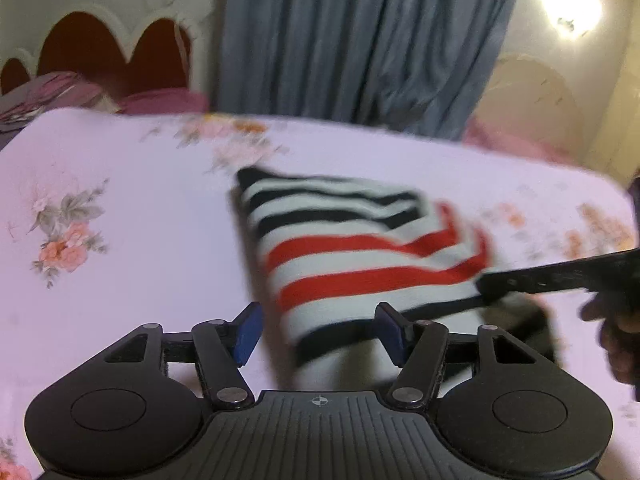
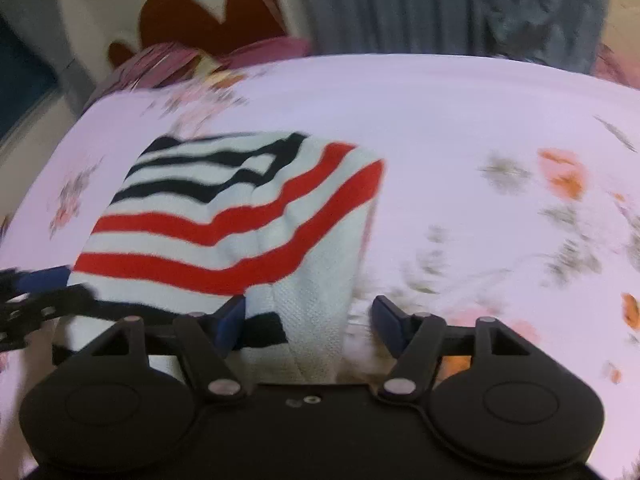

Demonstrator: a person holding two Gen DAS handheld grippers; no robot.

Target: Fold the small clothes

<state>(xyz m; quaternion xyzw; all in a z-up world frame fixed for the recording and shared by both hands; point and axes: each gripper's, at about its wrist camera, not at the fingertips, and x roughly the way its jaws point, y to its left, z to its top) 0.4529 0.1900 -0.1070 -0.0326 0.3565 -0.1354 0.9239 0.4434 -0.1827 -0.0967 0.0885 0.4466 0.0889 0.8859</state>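
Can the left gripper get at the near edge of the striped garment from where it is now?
Probably yes. The left gripper is open, and the striped garment lies on the floral sheet with its near edge between the fingers. The right gripper works the other side, clear of that path.

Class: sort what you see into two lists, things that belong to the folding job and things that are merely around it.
Belongs to the job:
striped garment
left gripper, open
right gripper, open
floral sheet, the work surface

Merely around:
grey curtain
pink pillows
wall lamp
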